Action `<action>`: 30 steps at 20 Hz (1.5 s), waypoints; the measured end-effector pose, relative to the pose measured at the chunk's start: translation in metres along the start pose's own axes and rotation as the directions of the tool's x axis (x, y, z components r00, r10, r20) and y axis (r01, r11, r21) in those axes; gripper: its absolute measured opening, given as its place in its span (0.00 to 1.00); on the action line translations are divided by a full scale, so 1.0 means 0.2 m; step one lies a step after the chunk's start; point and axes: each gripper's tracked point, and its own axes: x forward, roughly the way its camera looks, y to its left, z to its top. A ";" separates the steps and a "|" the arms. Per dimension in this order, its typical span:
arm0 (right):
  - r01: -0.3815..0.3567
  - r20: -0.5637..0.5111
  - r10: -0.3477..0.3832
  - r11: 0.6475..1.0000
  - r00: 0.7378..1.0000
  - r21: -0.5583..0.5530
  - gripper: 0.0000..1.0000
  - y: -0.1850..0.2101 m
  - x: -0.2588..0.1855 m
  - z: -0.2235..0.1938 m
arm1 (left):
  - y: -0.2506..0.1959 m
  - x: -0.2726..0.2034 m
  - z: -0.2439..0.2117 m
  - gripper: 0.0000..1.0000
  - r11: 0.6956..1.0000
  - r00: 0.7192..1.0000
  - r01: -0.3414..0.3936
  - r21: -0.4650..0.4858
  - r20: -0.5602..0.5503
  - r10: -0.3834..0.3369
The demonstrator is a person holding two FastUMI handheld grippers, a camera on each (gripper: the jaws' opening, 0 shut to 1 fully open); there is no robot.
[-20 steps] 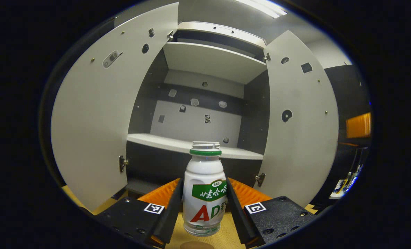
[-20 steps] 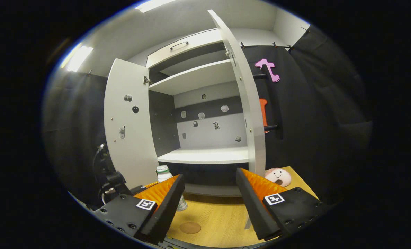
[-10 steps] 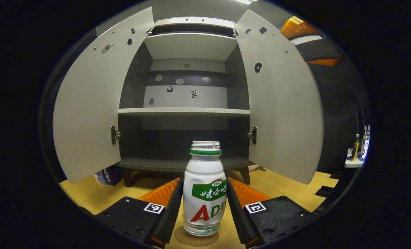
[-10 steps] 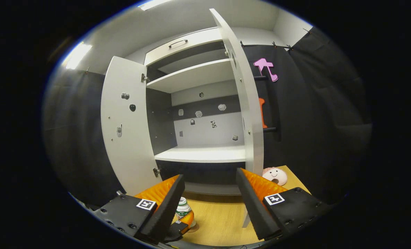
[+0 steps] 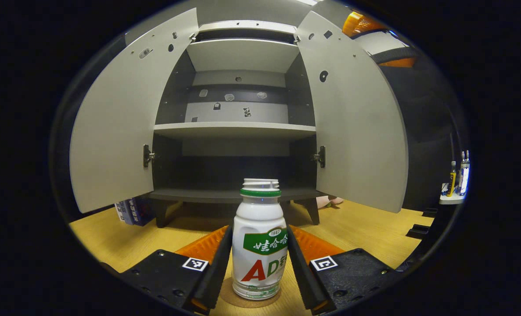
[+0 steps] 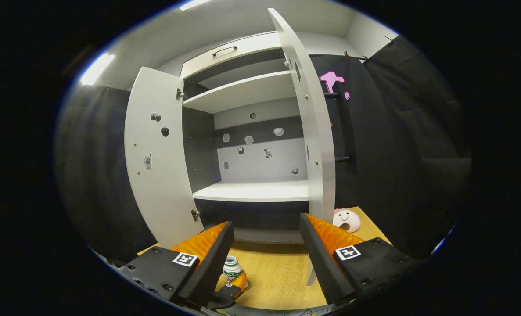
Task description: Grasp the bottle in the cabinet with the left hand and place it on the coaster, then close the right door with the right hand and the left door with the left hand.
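Between the fingers of the left tool (image 5: 259,267) stands one bottle (image 5: 259,245), upright, white with a green band at the neck, and both fingers are pressed against its sides, so the grip is firmly on. Right under it sits one round coaster (image 5: 247,302), the bottle's base resting on it. That coaster lies on the wooden surface (image 5: 365,232), which runs on ahead of the tool. Just beyond, one cabinet (image 5: 238,131) on short legs, with two doors swung wide: left door (image 5: 115,127) off to the tool's left, right door (image 5: 357,127) to its right. Two shelves show inside. Past the cabinet's left leg, a small stack of dark books (image 5: 131,211).

Over on the right tool (image 6: 267,259), the fingers are spread apart, nothing between them. Low to its left, the bottle again, with the other tool round it. Ahead to its right, one pink plush toy (image 6: 346,220) on the surface, beside the right door's edge. Black cloth walls close the booth.
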 end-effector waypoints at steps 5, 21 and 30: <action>-0.002 -0.011 0.002 1.000 1.000 0.007 0.98 0.01 0.01 -0.01 | 0.03 -0.02 -0.01 0.72 1.000 1.000 -0.025 -0.015 -0.003 0.025; -0.022 -0.001 0.022 1.000 1.000 -0.011 0.98 0.03 0.03 -0.03 | 0.05 -0.11 0.68 0.95 0.998 0.992 -0.007 -0.067 0.128 0.015; -0.026 0.051 0.029 0.997 0.998 -0.067 0.98 -0.03 -0.01 0.06 | 0.13 -0.06 1.20 0.95 0.995 0.986 -0.002 -0.095 0.163 0.017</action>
